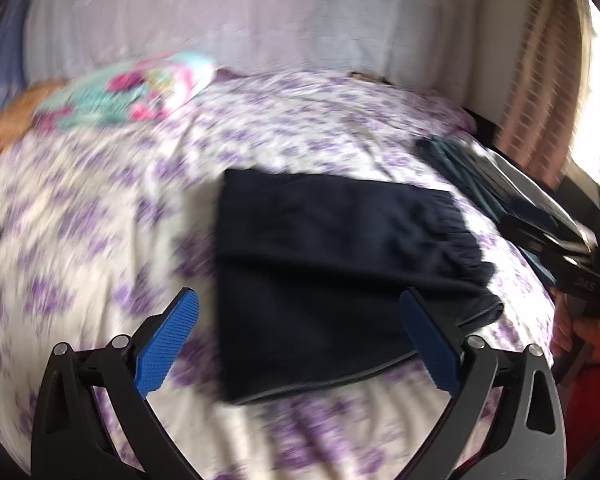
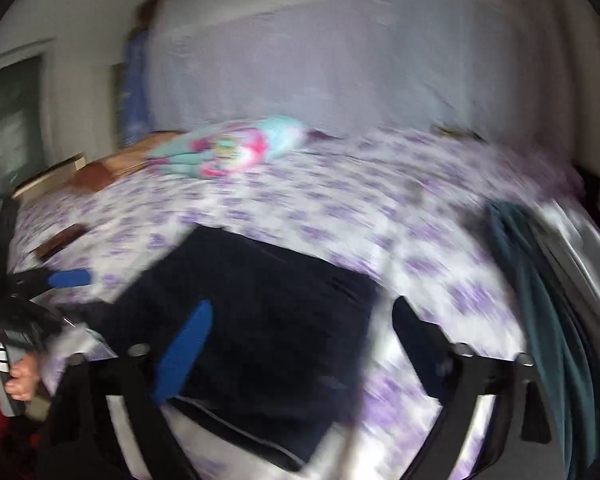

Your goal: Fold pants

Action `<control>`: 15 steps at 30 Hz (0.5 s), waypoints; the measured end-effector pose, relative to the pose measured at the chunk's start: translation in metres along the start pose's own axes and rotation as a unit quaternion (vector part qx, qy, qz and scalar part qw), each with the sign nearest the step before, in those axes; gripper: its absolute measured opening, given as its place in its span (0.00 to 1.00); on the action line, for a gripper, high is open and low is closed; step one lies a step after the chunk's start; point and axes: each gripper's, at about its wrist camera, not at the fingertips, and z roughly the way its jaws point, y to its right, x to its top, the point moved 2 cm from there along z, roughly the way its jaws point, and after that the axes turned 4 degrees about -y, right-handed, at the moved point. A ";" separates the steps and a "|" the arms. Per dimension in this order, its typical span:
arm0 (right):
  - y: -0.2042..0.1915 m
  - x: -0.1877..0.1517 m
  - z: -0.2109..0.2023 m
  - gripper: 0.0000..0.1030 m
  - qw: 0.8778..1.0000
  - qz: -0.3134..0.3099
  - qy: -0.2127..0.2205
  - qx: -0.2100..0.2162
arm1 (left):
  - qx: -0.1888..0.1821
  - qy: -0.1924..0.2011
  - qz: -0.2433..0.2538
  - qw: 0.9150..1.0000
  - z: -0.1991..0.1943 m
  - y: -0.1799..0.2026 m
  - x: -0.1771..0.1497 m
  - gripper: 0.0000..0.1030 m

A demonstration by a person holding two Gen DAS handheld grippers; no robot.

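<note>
**Folded pants on the bed, both tongs free**

Left wrist: the left gripper (image 1: pixel 298 316) gapes wide, empty, above the folded navy pants (image 1: pixel 332 264) on the floral bedsheet (image 1: pixel 100 216); a teal garment (image 1: pixel 460 168) lies right.

Right wrist: the right gripper (image 2: pixel 300 340) hovers spread, holding nothing, over the pants (image 2: pixel 268 320); a colourful pillow (image 2: pixel 228 152) sits far.

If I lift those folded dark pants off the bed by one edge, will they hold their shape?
Probably not. The pants look like soft cloth with a gathered waistband, so they would likely droop. The stacked layers lie loose, so the fold may fall open. They should slide easily on the smooth bedsheet.
</note>
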 end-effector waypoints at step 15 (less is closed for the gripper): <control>0.005 0.024 0.128 0.00 0.986 0.023 -0.159 0.040 | 0.010 -0.041 0.022 0.999 0.055 0.036 -0.020 0.95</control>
